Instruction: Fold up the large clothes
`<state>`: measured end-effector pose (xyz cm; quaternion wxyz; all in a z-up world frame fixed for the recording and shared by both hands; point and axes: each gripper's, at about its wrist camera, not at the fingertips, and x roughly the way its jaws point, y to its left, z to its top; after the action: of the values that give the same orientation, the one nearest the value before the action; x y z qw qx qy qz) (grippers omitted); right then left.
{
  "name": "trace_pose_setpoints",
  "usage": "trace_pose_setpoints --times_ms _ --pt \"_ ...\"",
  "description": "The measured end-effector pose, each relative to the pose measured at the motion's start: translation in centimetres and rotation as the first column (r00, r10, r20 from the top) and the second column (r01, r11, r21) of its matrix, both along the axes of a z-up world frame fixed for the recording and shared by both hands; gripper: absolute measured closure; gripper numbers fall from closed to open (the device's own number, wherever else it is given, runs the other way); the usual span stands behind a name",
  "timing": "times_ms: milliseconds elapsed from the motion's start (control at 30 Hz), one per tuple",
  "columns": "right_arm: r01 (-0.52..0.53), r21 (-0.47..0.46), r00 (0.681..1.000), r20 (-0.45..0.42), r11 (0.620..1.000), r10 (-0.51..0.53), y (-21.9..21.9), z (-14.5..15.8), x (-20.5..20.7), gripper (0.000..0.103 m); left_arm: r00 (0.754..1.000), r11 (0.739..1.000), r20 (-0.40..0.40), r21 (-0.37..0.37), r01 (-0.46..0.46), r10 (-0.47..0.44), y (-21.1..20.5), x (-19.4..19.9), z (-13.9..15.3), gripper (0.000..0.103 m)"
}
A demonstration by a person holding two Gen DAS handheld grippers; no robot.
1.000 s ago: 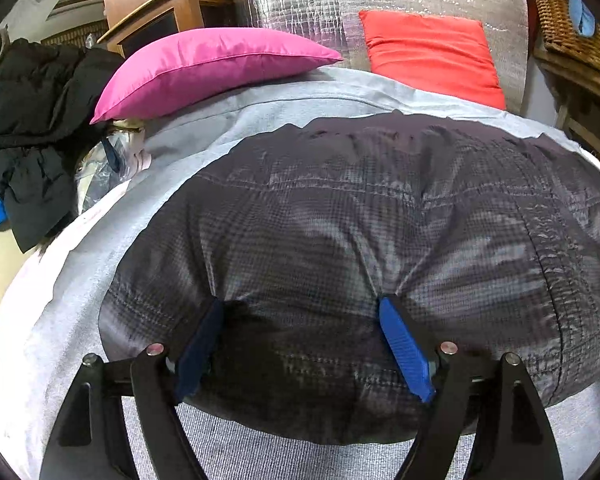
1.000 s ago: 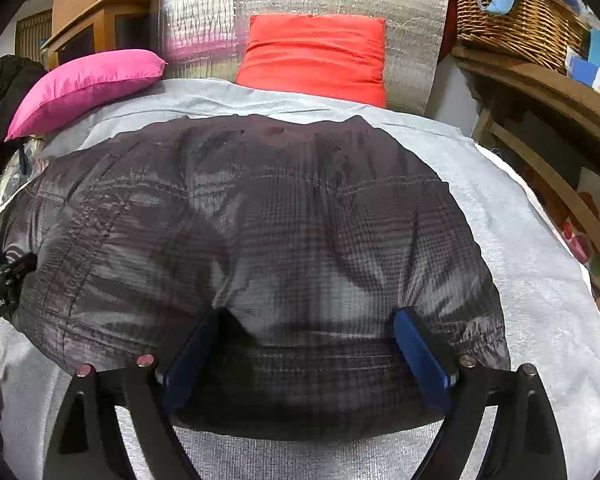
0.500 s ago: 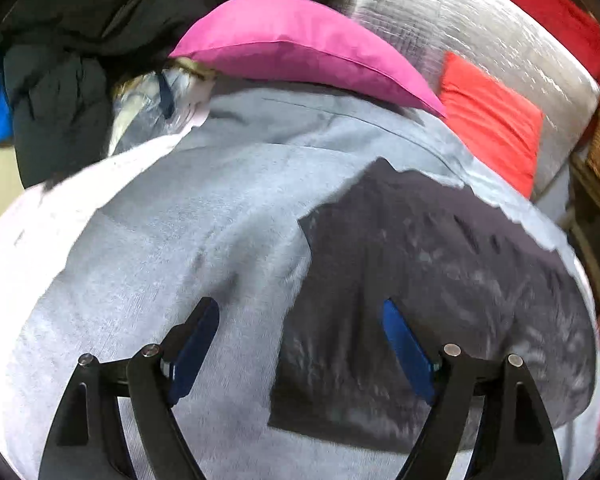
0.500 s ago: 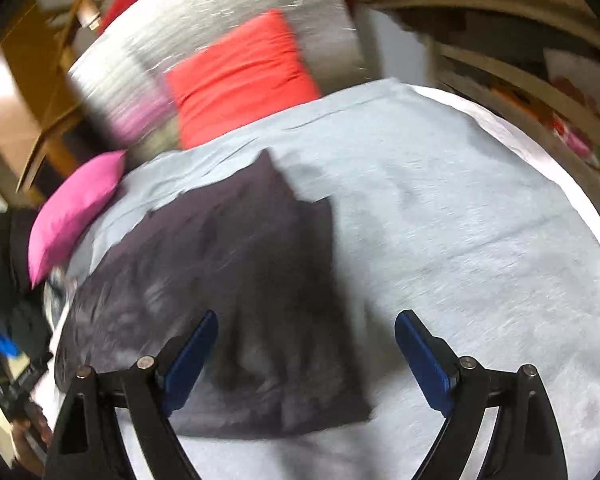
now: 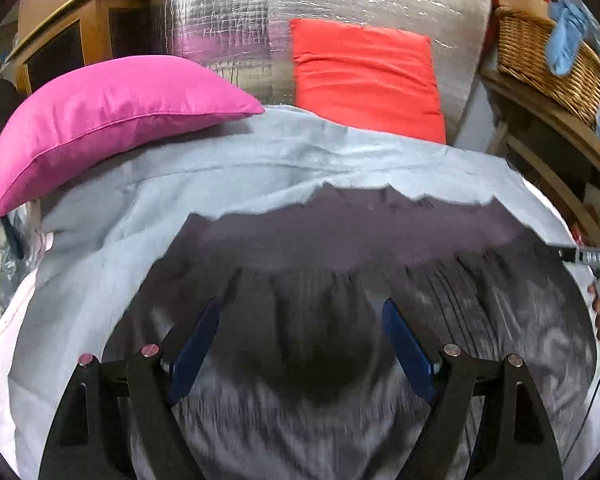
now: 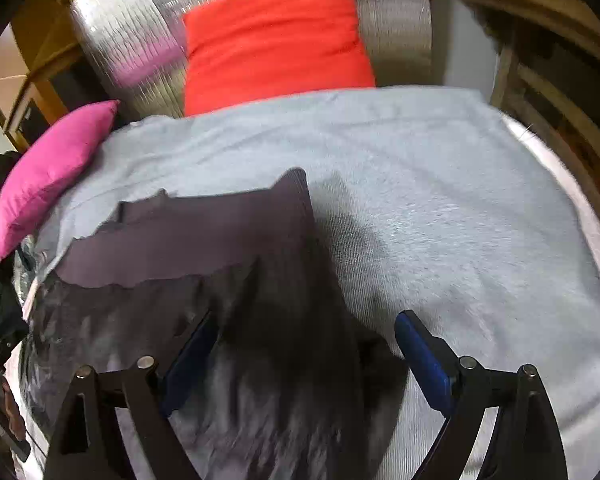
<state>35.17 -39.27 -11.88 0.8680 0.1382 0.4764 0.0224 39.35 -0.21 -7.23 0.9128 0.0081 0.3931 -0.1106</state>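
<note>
**Tongs Hovering Wide Over Dark Garment**

Both tongs are standing wide and gripping nothing: the left gripper is hanging over the middle of the garment, the right gripper over its right edge. The garment is lying flat on a grey sheet, its far edge showing a smoother lining, with a pink pillow and a red pillow beyond. Judging by this, the next fold is needing matched pinches at two corners, both layers caught, lifted evenly so nothing is bunching.
</note>
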Motion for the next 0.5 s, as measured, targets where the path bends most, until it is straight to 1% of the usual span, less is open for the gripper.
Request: trace_pose_setpoints --times_ms 67,100,167,200,233,267,333,367,400,433,467,500 --pt "-0.021 0.058 1.000 0.011 0.998 0.020 -0.4 -0.2 0.2 0.011 0.999 0.998 -0.023 -0.047 -0.037 0.036 2.8 1.6 0.2 0.019" --pt "-0.039 0.075 0.999 0.014 0.996 0.038 -0.4 -0.2 0.3 0.011 0.998 0.997 -0.033 -0.047 -0.060 0.058 4.0 2.2 0.2 0.019" --pt "-0.062 0.082 0.998 0.013 0.995 0.061 -0.7 -0.3 0.4 0.011 0.988 0.989 -0.052 -0.040 -0.145 0.143 7.5 3.6 -0.4 0.019" --pt "-0.067 0.097 0.998 0.011 0.993 0.067 -0.9 -0.4 0.8 0.011 0.984 0.985 -0.074 -0.047 -0.167 0.163 8.7 4.0 -0.8 0.019" --pt "-0.072 0.111 0.997 0.012 0.991 0.071 -1.0 -0.5 1.1 0.011 0.979 0.983 -0.112 -0.058 -0.177 0.170 9.6 4.6 -1.5 0.019" --pt "-0.075 0.126 0.997 0.008 0.989 0.075 -1.0 -0.7 1.4 0.011 0.972 0.982 -0.174 -0.069 -0.174 0.160 10.2 5.5 -2.7 0.019" --pt "-0.080 0.129 0.996 -0.018 0.988 0.083 -0.8 -1.4 1.9 0.012 0.967 0.989 -0.222 -0.054 -0.141 0.125 9.9 6.1 -4.2 0.019" --pt "-0.091 0.130 0.995 -0.037 0.987 0.096 -0.5 -1.8 2.2 0.025 0.967 0.993 -0.233 -0.034 -0.111 0.100 9.2 6.2 -4.9 0.019" --pt "-0.114 0.127 0.991 -0.048 0.985 0.121 0.0 -2.0 2.4 0.058 0.970 0.994 -0.222 -0.015 -0.106 0.100 8.8 6.0 -5.1 0.030" --pt "-0.121 0.094 0.991 -0.050 0.988 0.126 0.4 -1.7 2.4 0.066 0.972 0.994 -0.209 0.008 -0.105 0.105 8.3 6.0 -5.1 0.058" --pt "-0.132 0.060 0.990 -0.044 0.989 0.135 0.9 -1.3 2.2 0.080 0.971 0.995 -0.215 0.014 -0.104 0.104 7.9 6.2 -5.1 0.067" --pt "-0.148 0.019 0.988 -0.032 0.989 0.148 1.5 -0.4 2.0 0.090 0.973 0.994 -0.204 0.013 -0.105 0.106 7.7 6.1 -4.7 0.085"
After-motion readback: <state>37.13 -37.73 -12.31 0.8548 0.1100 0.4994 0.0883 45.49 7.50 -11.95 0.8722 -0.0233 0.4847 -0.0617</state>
